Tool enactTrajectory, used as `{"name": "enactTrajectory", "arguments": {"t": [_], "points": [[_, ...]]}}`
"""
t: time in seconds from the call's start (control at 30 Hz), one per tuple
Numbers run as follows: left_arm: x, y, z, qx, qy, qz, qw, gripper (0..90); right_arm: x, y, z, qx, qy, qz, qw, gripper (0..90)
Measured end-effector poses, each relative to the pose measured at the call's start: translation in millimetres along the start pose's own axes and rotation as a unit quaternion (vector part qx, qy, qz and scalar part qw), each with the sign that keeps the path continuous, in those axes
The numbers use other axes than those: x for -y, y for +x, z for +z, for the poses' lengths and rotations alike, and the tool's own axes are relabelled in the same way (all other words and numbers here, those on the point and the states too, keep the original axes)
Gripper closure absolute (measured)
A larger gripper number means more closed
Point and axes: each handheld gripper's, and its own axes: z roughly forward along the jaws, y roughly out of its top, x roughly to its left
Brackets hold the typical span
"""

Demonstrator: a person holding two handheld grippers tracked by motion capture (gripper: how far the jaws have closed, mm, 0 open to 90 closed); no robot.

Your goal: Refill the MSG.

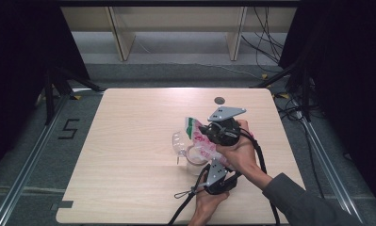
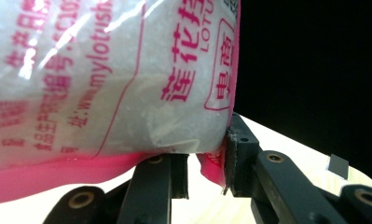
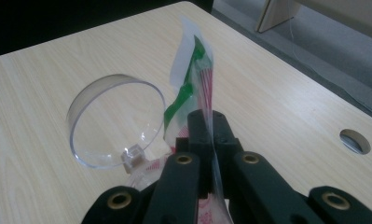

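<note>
A clear plastic bag (image 1: 200, 140) with pink print, a green strip at its top and white grains inside hangs over a clear cup (image 1: 193, 162) with a hinged round lid (image 1: 178, 141). My right gripper (image 1: 206, 130) is shut on the bag's upper film (image 3: 193, 84), which runs between its jaws (image 3: 210, 126). The open lid (image 3: 113, 121) lies on the table just behind. My left gripper (image 1: 220, 160) is under the bag. In the left gripper view the bag's belly (image 2: 104, 79) rests on the jaws. Its pink bottom corner hangs in the gap of my left gripper (image 2: 207, 175), against the right pad only.
The pale wooden table (image 1: 129, 141) has a round cable hole (image 1: 219, 100) near its far edge, also in the right gripper view (image 3: 355, 141). Cables trail from both grippers towards the near edge. Black curtains and stands flank the table.
</note>
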Motion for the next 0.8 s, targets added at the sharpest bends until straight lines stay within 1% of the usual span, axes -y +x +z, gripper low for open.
{"name": "enactTrajectory", "arguments": {"t": [0.03, 0.07, 0.1, 0.17, 0.2, 0.23, 0.27, 0.3, 0.33, 0.37, 0.4, 0.43, 0.5, 0.53, 0.57, 0.6, 0.7, 0.73, 0.8], "points": [[0.2, 0.0, 0.2, 0.001, -0.002, 0.000, 1.0000, 73.6, -0.5, -0.7, -0.2, -0.002, 0.003, -0.005, 1.0000, 90.0], [0.0, 0.1, 0.1, 0.000, 0.000, -0.001, 1.0000, 73.6, -0.6, -0.4, 0.1, -0.003, 0.004, -0.004, 1.0000, 90.0], [0.0, 0.5, 0.6, 0.003, -0.002, -0.002, 1.0000, 73.6, -0.7, -1.7, 0.9, -0.002, 0.003, -0.010, 0.9999, 90.0], [-0.4, 0.5, 0.6, 0.003, -0.001, -0.003, 1.0000, 73.6, -0.6, -1.8, 1.4, -0.002, 0.003, -0.006, 1.0000, 90.0], [-0.1, 0.5, 0.9, 0.003, -0.004, -0.002, 1.0000, 73.6, -1.0, -0.8, 1.0, -0.002, 0.007, -0.001, 1.0000, 90.0], [-0.4, 0.7, 0.6, 0.003, -0.003, -0.002, 1.0000, 73.6, -1.4, -1.6, 2.2, 0.000, 0.001, -0.014, 0.9999, 90.0], [-1.0, 0.7, -0.2, 0.000, 0.000, -0.002, 1.0000, 73.6, -2.2, -1.7, 1.0, -0.002, 0.009, -0.010, 0.9999, 90.0], [-1.8, 0.3, -1.2, -0.005, 0.005, -0.003, 1.0000, 73.6, -2.1, -0.9, 1.8, -0.003, 0.006, -0.003, 1.0000, 90.0], [-1.9, 0.2, -1.2, -0.004, 0.003, -0.002, 1.0000, 73.6, -2.5, -0.1, 1.8, -0.005, 0.007, 0.000, 1.0000, 90.0], [-1.8, 0.0, -1.3, -0.006, 0.001, -0.002, 1.0000, 73.6, -3.2, -0.7, 2.2, -0.004, 0.007, -0.015, 0.9999, 90.0], [-2.0, 0.3, -1.6, -0.006, 0.003, 0.002, 1.0000, 73.6, -3.5, 0.0, 3.3, -0.004, 0.004, -0.014, 0.9999, 90.0], [-2.2, 0.2, -1.7, -0.006, 0.003, -0.002, 1.0000, 73.6, -3.9, -0.5, 3.4, -0.006, 0.007, -0.018, 0.9998, 90.0], [-1.6, 0.8, -0.4, -0.001, -0.007, -0.004, 1.0000, 73.6, -3.7, 0.2, 4.9, -0.003, 0.002, -0.016, 0.9999, 90.0], [-2.1, 0.4, -1.5, -0.004, 0.002, -0.003, 1.0000, 73.6, -3.8, 0.8, 4.6, -0.002, 0.005, -0.013, 0.9999, 90.0], [-1.8, 0.5, -1.6, -0.004, 0.002, -0.002, 1.0000, 73.6, -3.7, 2.3, 4.3, -0.005, 0.009, -0.007, 0.9999, 90.0], [-1.8, 0.6, -1.6, -0.003, 0.003, -0.003, 1.0000, 73.6, -3.9, 0.7, 5.0, -0.004, 0.007, -0.018, 0.9998, 90.0], [-2.0, 0.1, -1.1, -0.003, 0.001, -0.002, 1.0000, 73.6, -3.9, 0.3, 5.7, -0.001, 0.008, -0.019, 0.9998, 90.0], [-1.7, 0.5, -0.7, -0.003, 0.000, 0.002, 1.0000, 73.6, -4.2, 0.7, 5.2, -0.001, 0.010, -0.019, 0.9998, 90.0], [-2.4, 0.7, -1.2, -0.002, 0.002, -0.002, 1.0000, 73.6, -4.7, 0.8, 5.2, -0.003, 0.013, -0.018, 0.9997, 90.0]]}}
